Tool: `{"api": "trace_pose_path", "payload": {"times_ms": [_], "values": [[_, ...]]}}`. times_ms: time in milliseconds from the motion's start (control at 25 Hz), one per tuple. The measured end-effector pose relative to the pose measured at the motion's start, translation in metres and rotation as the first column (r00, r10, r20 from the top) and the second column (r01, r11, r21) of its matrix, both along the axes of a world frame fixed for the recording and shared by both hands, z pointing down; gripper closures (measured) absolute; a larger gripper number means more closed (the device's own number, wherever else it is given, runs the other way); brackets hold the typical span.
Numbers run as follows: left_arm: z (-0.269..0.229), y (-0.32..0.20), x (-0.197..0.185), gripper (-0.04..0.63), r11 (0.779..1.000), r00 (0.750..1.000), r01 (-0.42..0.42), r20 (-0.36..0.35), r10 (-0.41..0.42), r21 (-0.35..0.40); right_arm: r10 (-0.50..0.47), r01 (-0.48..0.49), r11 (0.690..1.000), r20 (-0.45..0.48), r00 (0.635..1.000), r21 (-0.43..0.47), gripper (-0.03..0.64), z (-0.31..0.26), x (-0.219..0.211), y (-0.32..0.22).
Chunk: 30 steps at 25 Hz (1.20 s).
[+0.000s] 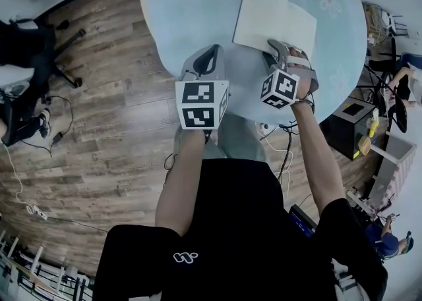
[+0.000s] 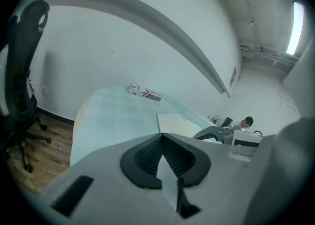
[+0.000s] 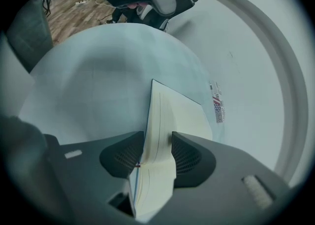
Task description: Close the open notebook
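Note:
The notebook [image 1: 273, 20] lies open on the round pale blue table [image 1: 191, 3], cream pages up. My right gripper [image 1: 280, 48] is at the notebook's near edge. In the right gripper view a thick sheaf of its pages [image 3: 182, 113] stands up on edge between the two dark pads, and both pads of the right gripper [image 3: 157, 145] touch it. My left gripper [image 1: 210, 53] hovers over the table's near part, left of the notebook and apart from it. In its own view the left gripper [image 2: 161, 140] has its pads met at the tips with nothing between them, and the notebook [image 2: 174, 123] lies beyond.
A small printed pack [image 2: 145, 92] lies at the table's far side, also visible as the pack [image 3: 216, 103]. A black office chair [image 1: 33, 56] stands on the wood floor to the left. Cables and a dark box [image 1: 349, 125] lie right of the table. A seated person [image 2: 243, 122] is beyond.

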<state>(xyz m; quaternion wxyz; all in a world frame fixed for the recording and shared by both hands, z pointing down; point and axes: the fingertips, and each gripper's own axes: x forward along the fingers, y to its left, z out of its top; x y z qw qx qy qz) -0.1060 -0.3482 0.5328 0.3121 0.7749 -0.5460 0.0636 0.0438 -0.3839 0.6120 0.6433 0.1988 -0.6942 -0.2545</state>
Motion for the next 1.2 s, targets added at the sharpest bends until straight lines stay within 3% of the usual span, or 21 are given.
{"api": "trace_pose_path", "payload": {"times_ms": [160,240,560,760,880,1040,1120,1200], "values": [[-0.001,-0.001,-0.002,0.592,1.000,1.000,-0.005,0.002,0.005,0.001,-0.033,0.035,0.999,-0.065,0.997,0.037,0.451,0.004,-0.004,0.002],[-0.001,-0.001,-0.001,0.592,1.000,1.000,-0.010,0.004,0.010,0.001,-0.018,0.021,0.999,-0.058,0.998,0.038,0.499,0.007,-0.004,0.004],[-0.003,0.002,0.005,0.592,0.999,0.999,-0.033,0.018,0.033,0.002,0.120,-0.124,0.992,0.103,0.987,0.028,0.565,0.006,-0.002,0.006],[-0.006,0.004,0.009,0.592,0.999,0.998,-0.050,0.024,0.050,0.005,0.218,-0.224,0.975,0.236,0.947,0.000,0.571,-0.001,-0.001,0.006],[-0.007,0.006,0.014,0.592,0.998,0.998,-0.058,0.028,0.057,0.009,0.299,-0.307,0.951,0.342,0.891,-0.031,0.575,-0.007,0.005,0.006],[-0.009,0.006,0.018,0.592,0.998,0.997,-0.068,0.031,0.067,0.012,0.407,-0.412,0.906,0.473,0.781,-0.098,0.580,-0.015,0.012,0.006],[-0.010,0.006,0.019,0.592,0.997,0.997,-0.073,0.031,0.073,0.013,0.461,-0.460,0.876,0.540,0.704,-0.149,0.581,-0.018,0.015,0.006],[-0.010,0.007,0.021,0.592,0.997,0.996,-0.080,0.030,0.080,0.013,0.521,-0.507,0.834,0.613,0.594,-0.217,0.581,-0.021,0.020,0.007]]}}
